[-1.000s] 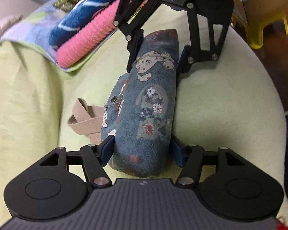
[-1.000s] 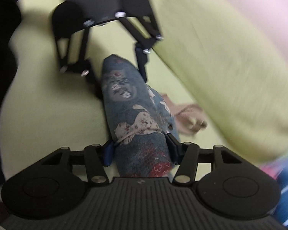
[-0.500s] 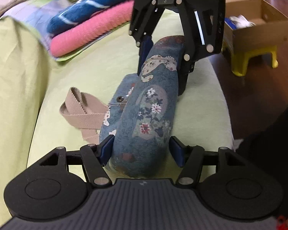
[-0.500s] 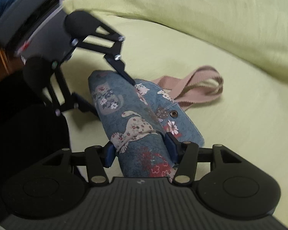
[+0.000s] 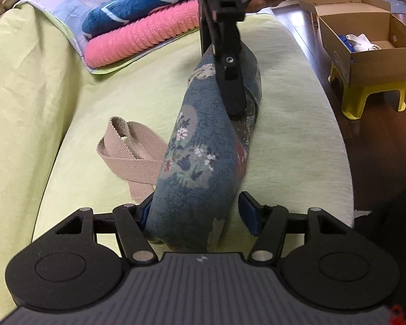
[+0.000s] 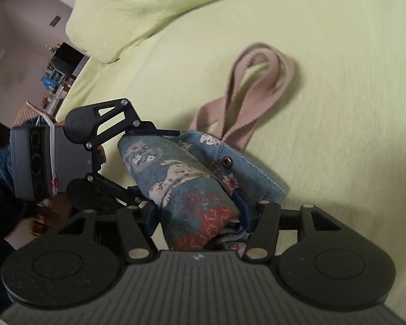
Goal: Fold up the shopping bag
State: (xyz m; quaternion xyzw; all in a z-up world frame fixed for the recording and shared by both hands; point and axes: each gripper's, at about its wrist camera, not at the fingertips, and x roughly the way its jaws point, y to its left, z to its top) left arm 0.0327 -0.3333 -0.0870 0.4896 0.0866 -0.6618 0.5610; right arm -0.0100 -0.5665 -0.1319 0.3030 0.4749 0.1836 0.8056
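The shopping bag (image 5: 200, 149) is a blue floral cloth roll lying across the light-green sofa seat (image 5: 289, 140). Its beige handles (image 5: 130, 151) trail out to the left. My left gripper (image 5: 195, 211) is shut on the near end of the roll. My right gripper (image 5: 234, 100) is seen edge-on and clamps the far end. In the right wrist view the bag (image 6: 181, 178) runs from my right gripper (image 6: 199, 211), shut on it, to the left gripper (image 6: 140, 161). A flap with a snap button (image 6: 226, 161) and the handles (image 6: 246, 86) lie to the right.
Folded pink (image 5: 143, 38) and blue (image 5: 132, 10) towels are stacked at the back left of the seat. A cardboard box (image 5: 365, 40) sits on a yellow stool (image 5: 365, 94) on the wood floor to the right. The sofa back cushion (image 6: 176, 0) rises behind the bag.
My right gripper has rolled over and swung sideways while it grips the bag, so it now shows edge-on. The roll has twisted with it. The left gripper has kept its hold and rolled slightly.
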